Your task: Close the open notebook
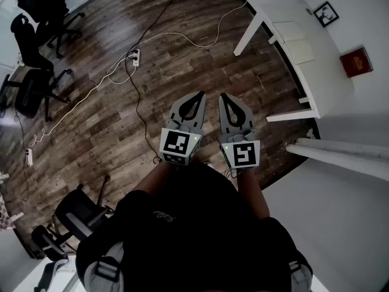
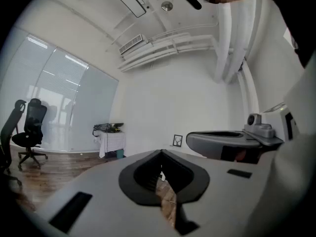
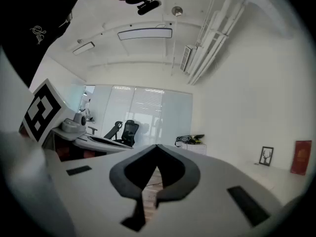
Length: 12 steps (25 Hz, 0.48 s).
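Note:
The open notebook lies with its pale pages up on the white table at the upper right of the head view, well ahead of both grippers. My left gripper and right gripper are held side by side in front of the person's body, above the wooden floor and roughly level. Each is shut with nothing in it. In the left gripper view the left gripper has its jaws meeting at the tip, as does the right gripper in its own view. Neither gripper view shows the notebook.
A red book and a small framed picture sit further back on the table. Black office chairs stand at the left, another chair near the person's feet. Cables and a power strip run across the floor.

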Tool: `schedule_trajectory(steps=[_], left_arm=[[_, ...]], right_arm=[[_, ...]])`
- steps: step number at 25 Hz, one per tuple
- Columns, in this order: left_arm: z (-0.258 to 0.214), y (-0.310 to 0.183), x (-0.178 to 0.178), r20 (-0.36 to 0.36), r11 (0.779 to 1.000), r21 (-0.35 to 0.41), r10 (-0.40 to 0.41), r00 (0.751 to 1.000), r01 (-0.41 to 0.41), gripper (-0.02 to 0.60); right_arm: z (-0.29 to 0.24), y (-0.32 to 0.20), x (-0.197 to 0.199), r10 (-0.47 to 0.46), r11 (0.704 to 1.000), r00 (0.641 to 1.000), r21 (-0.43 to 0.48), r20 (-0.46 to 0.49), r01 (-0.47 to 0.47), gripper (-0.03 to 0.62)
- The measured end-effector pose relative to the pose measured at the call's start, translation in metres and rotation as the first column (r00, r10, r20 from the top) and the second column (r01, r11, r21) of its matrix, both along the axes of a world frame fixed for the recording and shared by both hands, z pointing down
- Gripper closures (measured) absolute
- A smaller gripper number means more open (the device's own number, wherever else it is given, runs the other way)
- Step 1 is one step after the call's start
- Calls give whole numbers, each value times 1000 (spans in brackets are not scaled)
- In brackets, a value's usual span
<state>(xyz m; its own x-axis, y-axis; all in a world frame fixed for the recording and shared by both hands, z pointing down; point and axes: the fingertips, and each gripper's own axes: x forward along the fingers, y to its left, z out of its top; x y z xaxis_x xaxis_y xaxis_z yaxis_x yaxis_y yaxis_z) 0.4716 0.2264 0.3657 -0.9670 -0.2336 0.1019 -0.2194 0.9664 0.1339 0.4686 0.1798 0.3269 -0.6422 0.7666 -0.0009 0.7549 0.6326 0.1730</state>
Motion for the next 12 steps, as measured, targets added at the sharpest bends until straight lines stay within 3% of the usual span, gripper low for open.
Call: schedule_trajectory(steps=[8, 12], left_arm=[[4, 82, -14, -4, 999, 10, -40, 999, 40, 580], [13, 120, -25, -47, 999, 1, -34, 998, 34, 580]], right_arm=[[1, 88, -17, -53, 999, 998, 10, 15, 53, 572], [5, 122, -34, -3, 1000, 1000, -17, -18, 2, 572]])
